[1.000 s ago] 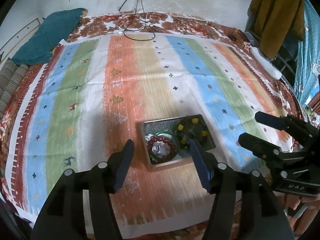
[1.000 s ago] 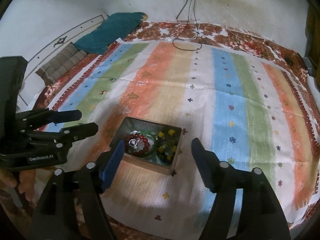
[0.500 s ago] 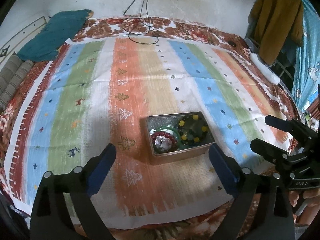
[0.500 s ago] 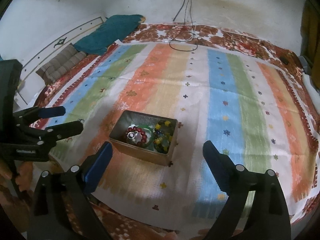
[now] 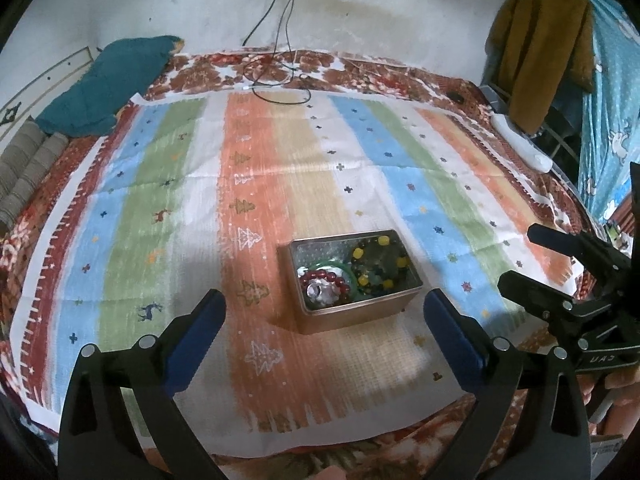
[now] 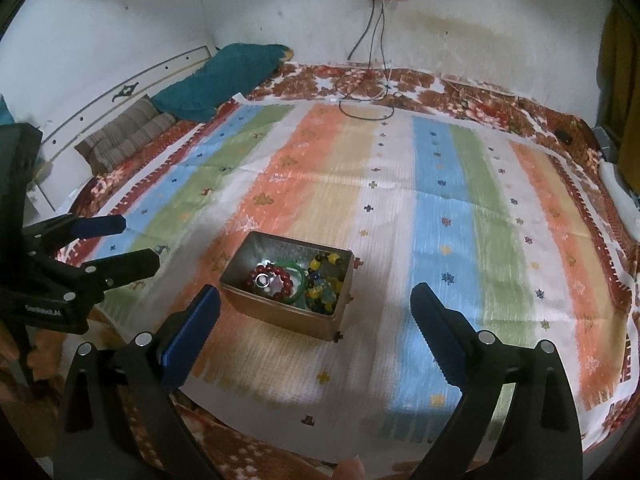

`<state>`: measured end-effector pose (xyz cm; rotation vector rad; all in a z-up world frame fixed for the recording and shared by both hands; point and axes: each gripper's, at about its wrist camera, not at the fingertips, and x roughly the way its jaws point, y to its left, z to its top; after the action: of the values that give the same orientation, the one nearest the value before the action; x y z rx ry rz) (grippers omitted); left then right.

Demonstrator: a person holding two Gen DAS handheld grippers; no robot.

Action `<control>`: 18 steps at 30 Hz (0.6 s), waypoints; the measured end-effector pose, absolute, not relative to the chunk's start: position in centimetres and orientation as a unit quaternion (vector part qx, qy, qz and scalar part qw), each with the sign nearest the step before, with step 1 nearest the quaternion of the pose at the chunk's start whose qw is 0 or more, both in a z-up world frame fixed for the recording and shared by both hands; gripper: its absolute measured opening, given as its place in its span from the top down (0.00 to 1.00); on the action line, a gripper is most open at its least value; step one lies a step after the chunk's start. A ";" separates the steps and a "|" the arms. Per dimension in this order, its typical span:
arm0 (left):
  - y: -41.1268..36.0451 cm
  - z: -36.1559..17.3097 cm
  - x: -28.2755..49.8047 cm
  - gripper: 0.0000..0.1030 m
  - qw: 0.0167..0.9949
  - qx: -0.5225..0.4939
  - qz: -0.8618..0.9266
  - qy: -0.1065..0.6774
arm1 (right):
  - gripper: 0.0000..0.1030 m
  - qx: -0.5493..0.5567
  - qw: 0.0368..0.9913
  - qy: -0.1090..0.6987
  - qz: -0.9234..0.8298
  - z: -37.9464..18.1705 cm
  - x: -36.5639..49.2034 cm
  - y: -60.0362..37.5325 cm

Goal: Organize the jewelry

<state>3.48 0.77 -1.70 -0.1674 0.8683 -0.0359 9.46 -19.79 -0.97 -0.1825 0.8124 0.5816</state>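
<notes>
Left wrist view: tin [image 5: 352, 312] on striped cloth [image 5: 280, 184], holding red bracelet [image 5: 326, 280], green bangle [image 5: 347, 271], yellow-bead strand [image 5: 380, 268], all gathered for keeping. Left hand-held gripper [image 5: 325, 322] near, fingers apart, empty. Right hand-held gripper [image 6: 315, 316] likewise apart, empty; task likely done.

The cloth [image 5: 280, 184] runs in broad stripes — blue, green, white, orange and tan — dotted with small dark crosses and little tree and deer figures. Under it lies a bedspread [image 6: 472, 92] in red-brown and white florals. The tin box [image 5: 352, 312] is silvery inside and brassy gold on its outer wall. Within it sit a red bead bracelet [image 5: 324, 278], a green bangle [image 5: 349, 276] and a dark strand with yellow beads [image 5: 380, 268]. The left gripper [image 5: 320, 332] and right gripper [image 6: 316, 320] are black with blue pads. A teal pillow [image 5: 104, 88] lies at the far corner — beside it a brown striped cushion [image 6: 124, 140]. A mustard-brown garment [image 5: 536, 48] hangs against turquoise printed fabric [image 5: 608, 120].
</notes>
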 end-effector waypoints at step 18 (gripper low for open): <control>-0.7 -0.7 2.8 0.06 0.924 -0.039 -0.009 0.381 | 0.06 -0.079 0.877 0.374 0.291 -0.7 9.0 -20.0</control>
<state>2.78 -0.70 -0.70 -0.0795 0.7828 -0.0193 9.04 -20.02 -0.74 -0.1658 0.7793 0.6077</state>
